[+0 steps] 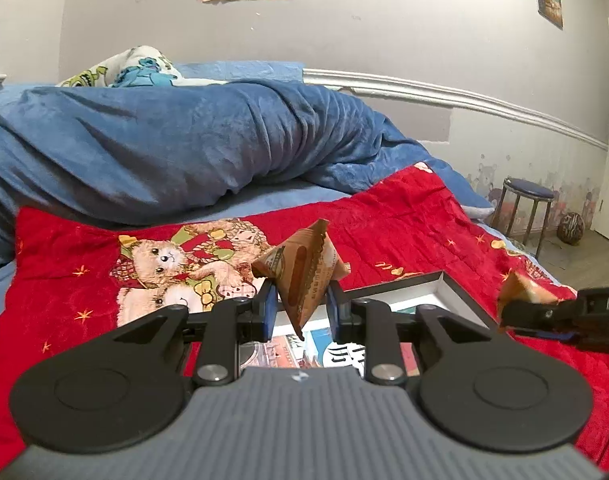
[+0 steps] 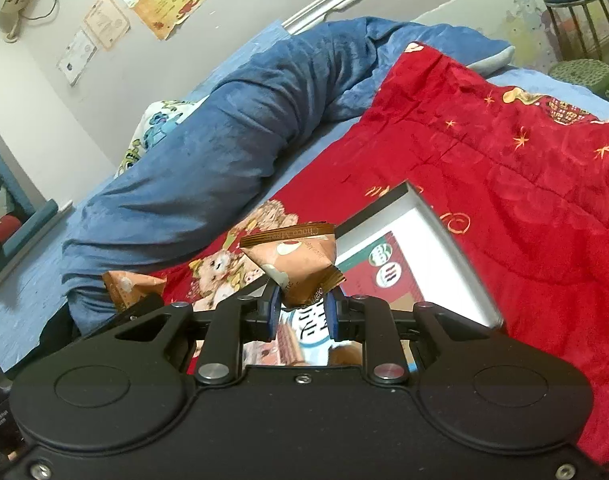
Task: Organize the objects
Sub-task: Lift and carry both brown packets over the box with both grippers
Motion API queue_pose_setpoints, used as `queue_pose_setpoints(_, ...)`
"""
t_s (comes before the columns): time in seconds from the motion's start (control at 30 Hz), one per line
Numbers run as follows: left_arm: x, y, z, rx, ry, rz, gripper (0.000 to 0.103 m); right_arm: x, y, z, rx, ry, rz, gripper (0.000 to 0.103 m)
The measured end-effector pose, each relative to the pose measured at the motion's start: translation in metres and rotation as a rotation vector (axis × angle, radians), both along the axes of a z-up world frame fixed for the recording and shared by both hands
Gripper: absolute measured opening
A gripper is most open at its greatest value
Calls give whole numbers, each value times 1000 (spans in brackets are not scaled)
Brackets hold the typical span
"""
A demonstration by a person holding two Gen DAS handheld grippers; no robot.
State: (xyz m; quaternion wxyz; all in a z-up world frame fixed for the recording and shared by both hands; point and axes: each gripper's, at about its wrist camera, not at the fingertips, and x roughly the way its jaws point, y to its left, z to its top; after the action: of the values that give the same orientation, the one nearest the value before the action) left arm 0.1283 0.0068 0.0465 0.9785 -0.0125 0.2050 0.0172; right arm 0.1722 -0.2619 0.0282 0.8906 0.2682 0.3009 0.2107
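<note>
My left gripper [image 1: 300,308] is shut on a brown snack packet [image 1: 304,272], which stands upright between the blue pads above an open box [image 1: 448,284] with a dark rim and white inner wall. My right gripper [image 2: 303,312] is shut on a second brown-and-white snack packet [image 2: 300,264], held over the same box [image 2: 444,240]. Each gripper shows in the other's view: the right gripper [image 1: 504,316] with its packet [image 1: 524,288] at the right edge, and the left one's packet [image 2: 130,284] at the lower left. Printed packages lie inside the box.
The box rests on a red quilt with a teddy-bear print [image 1: 404,224] spread over a bed. A rolled blue blanket [image 1: 164,140] lies behind it along the wall. A round stool [image 1: 524,208] and a ball [image 1: 570,228] stand on the floor at the right.
</note>
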Motion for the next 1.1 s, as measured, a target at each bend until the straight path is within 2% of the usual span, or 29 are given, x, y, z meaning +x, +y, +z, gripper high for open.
queue_pose_setpoints(0.43,52,-18,-31,34,82,-50,30,47,-14,-25,5,57,-68,22)
queue_pose_setpoints(0.73,49,-11,-38,29,99,-41,30,53,-11,-43,-15,101,-81,22)
queue_pose_setpoints(0.97,46,-13,-53,6,180,-58,30,53,2,-60,-62,148,-64,22)
queue_pose_setpoints(1.1,47,-23,-65,42,226,-71,30,46,19,-61,-103,133,-9,22)
